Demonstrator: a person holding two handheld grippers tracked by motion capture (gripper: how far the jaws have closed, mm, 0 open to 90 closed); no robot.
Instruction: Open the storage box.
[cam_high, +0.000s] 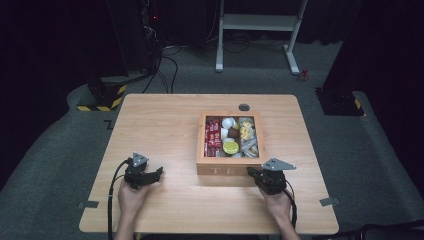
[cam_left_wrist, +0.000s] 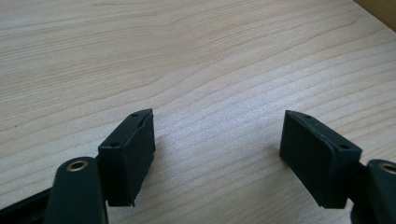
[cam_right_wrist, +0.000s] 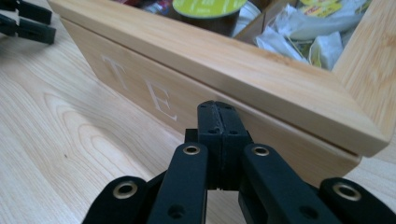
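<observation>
Your right hand-held gripper (cam_right_wrist: 219, 128) is clenched, jaws pressed flat together with nothing between them. Its tips sit low against the front wall of the wooden tea box (cam_right_wrist: 261, 88), just below the box's front rim and to the right of the pale letters "T E" on that wall; whether the tips actually touch the wood you cannot tell. Past the rim ahead of this hand-held gripper, a green-lidded capsule (cam_right_wrist: 209, 7) lies in the nearest compartment, and white and yellow sachets (cam_right_wrist: 308, 32) fill the compartment to its right. From the high view, your right hand-held gripper (cam_high: 255, 173) rests at the box's near right corner, with the box (cam_high: 230, 165) directly beyond it.

Your left hand-held gripper (cam_left_wrist: 217, 140) is released, jaws standing wide apart and empty, hovering close over bare wood of the surface (cam_left_wrist: 196, 60). A sliver of the box edge shows at its far upper right. In the high view this left hand-held gripper (cam_high: 156, 173) points toward the box but sits well apart from it, off the box's left side.

Farther out beyond the box, a small dark round disc (cam_high: 244, 107) lies on the surface near its far edge.
</observation>
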